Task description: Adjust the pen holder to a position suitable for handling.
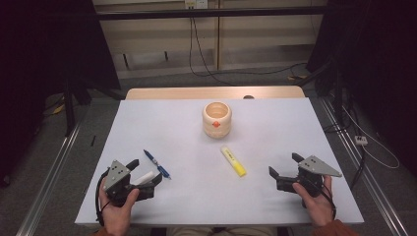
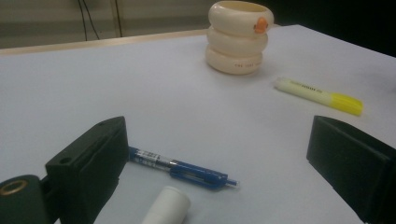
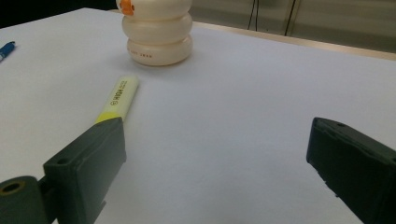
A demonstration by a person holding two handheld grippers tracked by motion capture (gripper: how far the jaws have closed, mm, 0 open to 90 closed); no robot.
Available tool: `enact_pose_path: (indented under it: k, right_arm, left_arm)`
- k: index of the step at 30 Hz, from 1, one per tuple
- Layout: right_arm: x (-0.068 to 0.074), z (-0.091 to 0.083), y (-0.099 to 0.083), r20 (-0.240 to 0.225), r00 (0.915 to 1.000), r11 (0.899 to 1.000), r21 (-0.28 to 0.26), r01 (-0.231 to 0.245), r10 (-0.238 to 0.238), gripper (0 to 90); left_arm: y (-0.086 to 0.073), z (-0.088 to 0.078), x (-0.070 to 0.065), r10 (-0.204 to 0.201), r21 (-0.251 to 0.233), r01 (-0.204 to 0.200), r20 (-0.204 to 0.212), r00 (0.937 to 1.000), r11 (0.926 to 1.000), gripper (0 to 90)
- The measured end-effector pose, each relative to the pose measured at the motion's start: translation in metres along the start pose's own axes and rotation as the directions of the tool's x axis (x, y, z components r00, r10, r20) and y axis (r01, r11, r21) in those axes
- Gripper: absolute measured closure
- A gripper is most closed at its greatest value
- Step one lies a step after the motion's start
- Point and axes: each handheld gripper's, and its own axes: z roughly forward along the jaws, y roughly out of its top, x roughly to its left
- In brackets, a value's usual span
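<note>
A cream ribbed cup [image 1: 217, 119] with an orange mark stands at the middle back of the white table [image 1: 147, 118]. In front of it lies a yellow highlighter [image 1: 233, 161]. A blue pen [image 1: 157, 164] lies at the front left, with a white cylinder [image 1: 143, 178] just beside it. My left gripper [image 1: 146, 173] rests at the front left, open, its jaws on either side of the white cylinder [image 2: 167, 206] without touching it; the blue pen [image 2: 182, 169] lies just beyond. My right gripper [image 1: 284, 165] rests at the front right, open and empty, the highlighter [image 3: 118, 99] ahead to its left.
The table's wooden far edge [image 1: 211, 92] borders a floor with cables and a wall behind. Dark curtains hang at both sides. Bare tabletop lies between the two grippers and around the cup [image 2: 237, 37] [image 3: 157, 32].
</note>
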Motion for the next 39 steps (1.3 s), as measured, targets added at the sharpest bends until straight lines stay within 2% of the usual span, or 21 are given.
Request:
enact_pose_path:
  k: [4, 8, 20, 23, 27, 29, 30, 34, 39]
  right_arm:
    - [-0.002, 0.001, 0.0, -0.004, 0.9999, 1.0, 0.0, -0.01, 0.01, 4.7]
    - [-0.002, 0.003, 0.0, -0.019, 0.9998, 1.0, 0.002, -0.007, 0.007, 4.6]
    - [0.001, 0.003, 0.001, -0.023, 0.9997, 1.0, -0.005, -0.004, 0.004, 4.5]
    - [0.001, 0.004, 0.0, -0.031, 0.9991, 1.0, -0.004, -0.03, 0.03, 4.5]
    - [0.003, 0.004, 0.001, -0.028, 0.9994, 1.0, -0.01, -0.019, 0.019, 3.8]
    - [0.005, 0.005, 0.002, -0.031, 0.9995, 1.0, -0.003, -0.01, 0.01, 3.7]
    - [0.009, 0.005, 0.003, -0.02, 0.9998, 1.0, 0.017, 0.008, -0.007, 4.1]
    - [0.011, 0.006, 0.004, -0.03, 0.9994, 0.999, 0.034, 0.015, -0.014, 4.1]
    - [0.008, 0.011, 0.008, -0.018, 0.9998, 0.999, 0.044, -0.003, 0.004, 4.4]
  left_arm:
    - [-0.001, 0.002, 0.0, -0.002, 0.02, 0.003, -0.025, 0.9997, 0.9998, 6.6]
    - [-0.003, 0.002, 0.003, -0.023, 0.033, 0.023, -0.02, 0.9995, 0.9992, 6.9]
    - [-0.001, 0.0, 0.006, -0.028, 0.014, 0.029, -0.022, 0.9994, 0.9995, 6.8]
    - [0.001, -0.002, 0.007, -0.036, 0.004, 0.036, -0.021, 0.9991, 0.9993, 6.8]
    - [-0.001, -0.003, 0.004, -0.012, 0.014, 0.012, -0.002, 0.9999, 0.9998, 6.8]
    - [-0.001, -0.003, 0.003, -0.008, 0.012, 0.008, 0.003, 1.0, 0.9999, 6.8]
    - [-0.001, -0.003, 0.003, -0.007, 0.012, 0.007, 0.004, 1.0, 0.9999, 6.8]
    - [0.0, -0.004, 0.005, -0.01, 0.008, 0.01, 0.002, 0.9999, 0.9999, 6.8]
    - [-0.001, -0.003, 0.004, -0.011, 0.016, 0.011, 0.003, 0.9999, 0.9998, 6.7]
